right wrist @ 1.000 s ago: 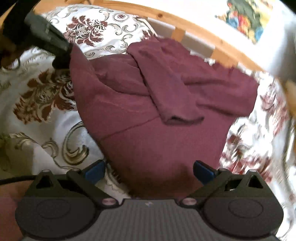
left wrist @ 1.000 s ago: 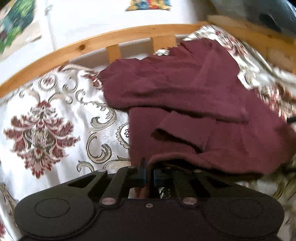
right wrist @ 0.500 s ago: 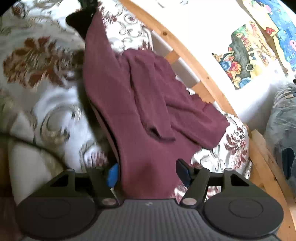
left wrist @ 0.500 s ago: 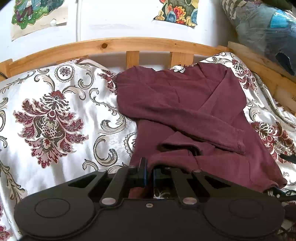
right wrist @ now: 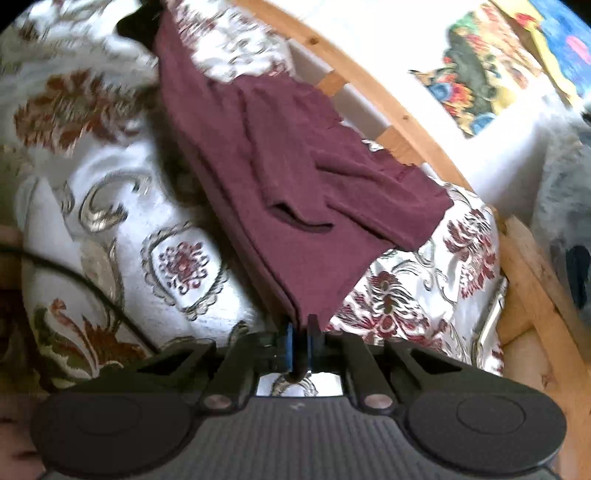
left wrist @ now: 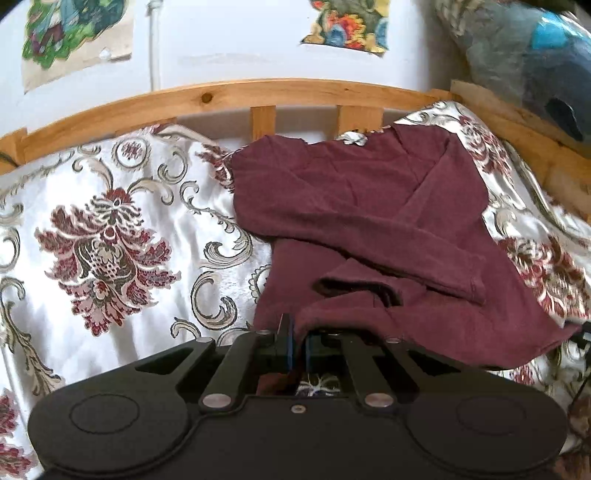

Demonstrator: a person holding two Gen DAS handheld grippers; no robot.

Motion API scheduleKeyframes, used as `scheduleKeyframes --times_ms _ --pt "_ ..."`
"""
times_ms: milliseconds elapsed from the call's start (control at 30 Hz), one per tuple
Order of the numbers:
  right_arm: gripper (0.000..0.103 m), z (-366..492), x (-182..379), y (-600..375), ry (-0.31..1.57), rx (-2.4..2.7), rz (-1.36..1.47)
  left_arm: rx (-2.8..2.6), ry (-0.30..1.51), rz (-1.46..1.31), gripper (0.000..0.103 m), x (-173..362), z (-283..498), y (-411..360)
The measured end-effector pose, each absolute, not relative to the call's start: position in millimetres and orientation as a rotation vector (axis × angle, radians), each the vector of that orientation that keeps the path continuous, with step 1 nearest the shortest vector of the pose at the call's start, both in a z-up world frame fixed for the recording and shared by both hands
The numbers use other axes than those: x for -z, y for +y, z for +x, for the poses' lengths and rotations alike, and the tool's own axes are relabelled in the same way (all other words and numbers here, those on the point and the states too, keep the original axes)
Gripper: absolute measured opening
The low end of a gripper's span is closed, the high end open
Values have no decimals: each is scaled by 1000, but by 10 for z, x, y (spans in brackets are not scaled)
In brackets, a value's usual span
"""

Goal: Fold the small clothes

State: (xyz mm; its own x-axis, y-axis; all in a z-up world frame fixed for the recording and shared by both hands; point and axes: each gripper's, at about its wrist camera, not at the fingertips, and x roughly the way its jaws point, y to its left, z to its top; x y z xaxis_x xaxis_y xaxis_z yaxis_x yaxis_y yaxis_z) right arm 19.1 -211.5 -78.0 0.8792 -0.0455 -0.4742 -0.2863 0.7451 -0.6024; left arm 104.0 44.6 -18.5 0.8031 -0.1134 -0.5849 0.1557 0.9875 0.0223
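A small maroon long-sleeved top (left wrist: 369, 206) lies on a floral bedspread (left wrist: 110, 240), both sleeves folded across its body. My left gripper (left wrist: 297, 341) is shut on the near left corner of its hem. My right gripper (right wrist: 301, 338) is shut on the other hem corner of the top (right wrist: 280, 166), which rises stretched and lifted from it. At the far top of the right wrist view the left gripper (right wrist: 136, 22) shows as a dark shape holding the hem's other end.
A curved wooden bed rail (left wrist: 258, 92) runs behind the top, with a white wall and posters beyond. A grey-blue bundle (left wrist: 535, 55) sits at the right. A black cable (right wrist: 74, 280) crosses the bedspread near my right gripper.
My right gripper has closed from open onto the hem corner and lifted it. The left gripper stays shut on its corner; its view steadied and tilted up a little.
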Motion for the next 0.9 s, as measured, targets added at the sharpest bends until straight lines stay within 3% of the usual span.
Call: scheduleKeyframes --times_ms 300,633,900 --pt "7 -231 -39 -2497 414 -88 -528 188 604 172 5 -323 452 262" --pt "7 -920 -886 -2894 510 -223 -448 294 660 149 5 -878 -425 239" --pt "7 -478 -1037 -2890 478 -189 -484 249 607 170 5 -1017 -84 159"
